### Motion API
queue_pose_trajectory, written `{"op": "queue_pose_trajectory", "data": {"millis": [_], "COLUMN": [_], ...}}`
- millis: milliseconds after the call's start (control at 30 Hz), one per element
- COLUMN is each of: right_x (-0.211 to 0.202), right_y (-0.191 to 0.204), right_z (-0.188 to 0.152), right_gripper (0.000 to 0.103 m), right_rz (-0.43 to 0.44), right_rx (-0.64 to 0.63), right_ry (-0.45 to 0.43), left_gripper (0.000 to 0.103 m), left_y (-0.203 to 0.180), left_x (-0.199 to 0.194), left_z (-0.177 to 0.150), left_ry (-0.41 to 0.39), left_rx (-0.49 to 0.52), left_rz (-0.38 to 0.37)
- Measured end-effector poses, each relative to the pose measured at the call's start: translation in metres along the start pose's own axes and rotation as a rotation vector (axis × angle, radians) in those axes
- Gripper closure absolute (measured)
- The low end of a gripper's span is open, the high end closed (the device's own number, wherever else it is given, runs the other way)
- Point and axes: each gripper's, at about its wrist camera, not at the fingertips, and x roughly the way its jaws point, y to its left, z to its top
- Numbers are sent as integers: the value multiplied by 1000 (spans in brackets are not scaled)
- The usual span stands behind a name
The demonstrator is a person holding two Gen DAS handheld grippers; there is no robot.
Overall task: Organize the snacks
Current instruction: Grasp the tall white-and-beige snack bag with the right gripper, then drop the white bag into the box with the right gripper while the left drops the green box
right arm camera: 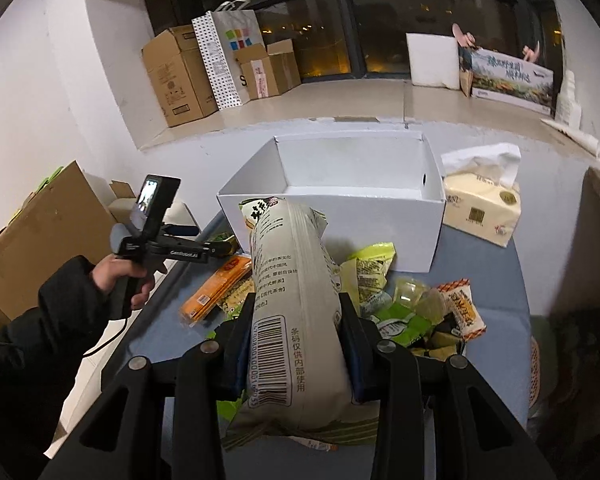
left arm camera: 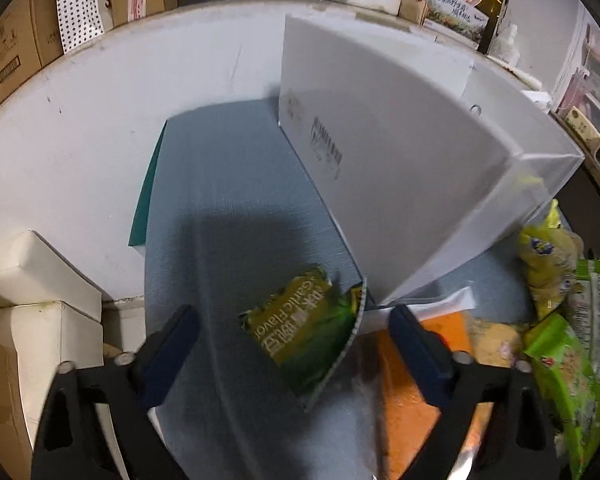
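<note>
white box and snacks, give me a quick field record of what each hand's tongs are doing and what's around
right tongs: shut on the long pale snack bag, held in front of the box
left tongs: open, nothing between them, over the yellow-green garlic flavor packet
white box: open-topped, nothing visible inside
loose snacks: piled on the blue table in front of the box
orange packet: left of the pile
tissue pack: right of the box

Both views are dim indoor light, with night behind the windows (right arm camera: 340,36). Fisheye distortion bends the edges, and the corners are black. A soft shadow lies on the blue tabletop (left arm camera: 236,184). The near snack packets (left arm camera: 572,360) are slightly blurred.
</note>
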Motion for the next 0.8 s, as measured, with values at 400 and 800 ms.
{"op": "queue_pose_trajectory", "data": {"millis": [400,800], "right_x": [14,34], "right_y": [-8,-21], "right_z": [-1,67], "right_gripper": [62,62], "right_rz": [-7,-110], "right_rx": [27,64], "right_ry": [17,-79], "left_gripper": [55,55], "left_y": [-4,-53], "left_x": [-43,-148], "left_z": [-16,38], "left_ry": [-131,-374], "left_rx": [-54,-24], "left_rz": [9,-101]}}
